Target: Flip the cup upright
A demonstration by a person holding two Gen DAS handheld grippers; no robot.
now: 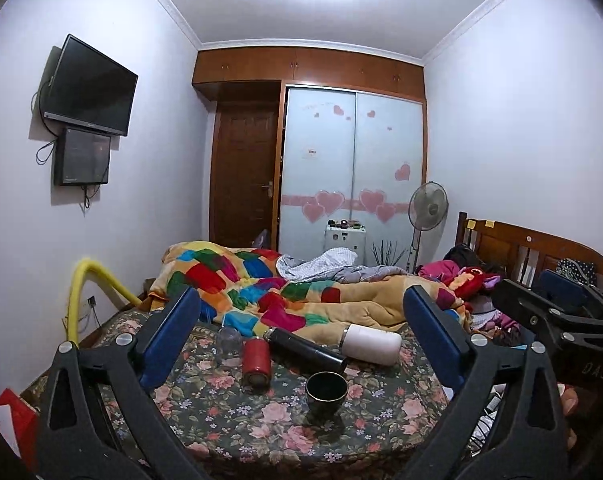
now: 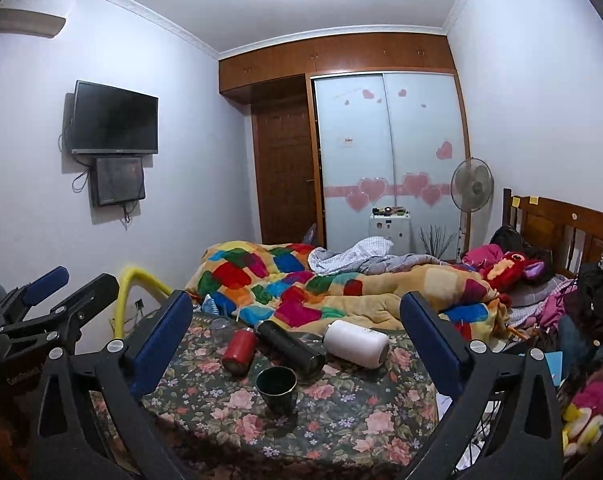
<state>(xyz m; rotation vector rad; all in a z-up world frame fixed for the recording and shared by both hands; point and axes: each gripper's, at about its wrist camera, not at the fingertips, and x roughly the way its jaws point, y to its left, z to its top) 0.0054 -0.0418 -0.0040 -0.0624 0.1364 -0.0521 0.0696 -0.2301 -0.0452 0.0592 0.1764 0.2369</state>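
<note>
A small dark cup (image 1: 326, 393) stands upright, mouth up, on the floral bedspread (image 1: 261, 432); it also shows in the right wrist view (image 2: 276, 389). Behind it lie a black flask (image 1: 305, 350), a red bottle (image 1: 256, 362), a white bottle (image 1: 371, 343) and a clear glass (image 1: 227, 340). My left gripper (image 1: 301, 304) is open and empty, held back above the cup. My right gripper (image 2: 297, 308) is open and empty too, also back from the cup. The right gripper shows at the right edge of the left wrist view (image 1: 557, 304).
A patchwork quilt (image 1: 261, 280) and crumpled bedding fill the far half of the bed. A wooden headboard (image 1: 533, 248) and piled clothes stand at the right. A yellow foam rail (image 1: 79, 300) is at the left bed edge. A fan (image 1: 427, 204) stands by the wardrobe.
</note>
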